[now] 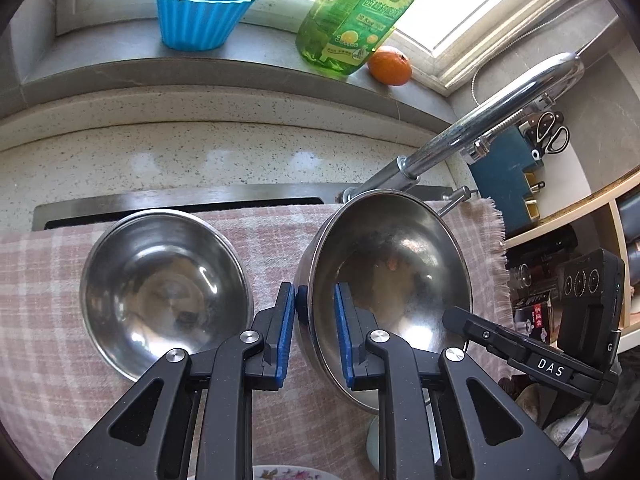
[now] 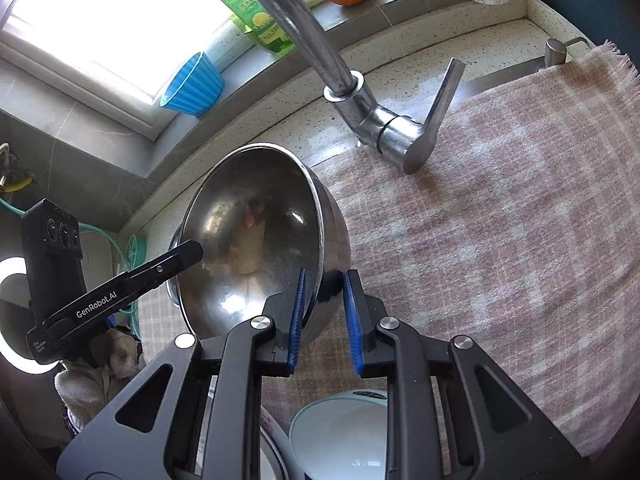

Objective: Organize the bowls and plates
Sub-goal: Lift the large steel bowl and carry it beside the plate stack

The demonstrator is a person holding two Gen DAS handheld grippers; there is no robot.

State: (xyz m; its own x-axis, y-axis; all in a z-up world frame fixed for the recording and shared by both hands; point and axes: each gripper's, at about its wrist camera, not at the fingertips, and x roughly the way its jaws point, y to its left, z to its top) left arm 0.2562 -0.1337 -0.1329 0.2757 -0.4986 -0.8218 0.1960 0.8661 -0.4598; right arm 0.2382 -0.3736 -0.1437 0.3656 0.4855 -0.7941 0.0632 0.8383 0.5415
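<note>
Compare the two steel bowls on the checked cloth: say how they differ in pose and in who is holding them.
The right bowl is tipped up on edge, while the left bowl sits flat on the cloth. The left gripper and right gripper both clamp the right bowl's rim; nothing touches the left bowl. Both are shiny, empty stainless steel.

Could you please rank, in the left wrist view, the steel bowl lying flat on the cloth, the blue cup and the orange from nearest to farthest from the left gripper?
From the left gripper:
1. Steel bowl, flat on the cloth, just left of the fingers.
2. Orange, on the window ledge, upper right.
3. Blue cup, on the ledge, upper left; too close to the orange to rank firmly.
</note>
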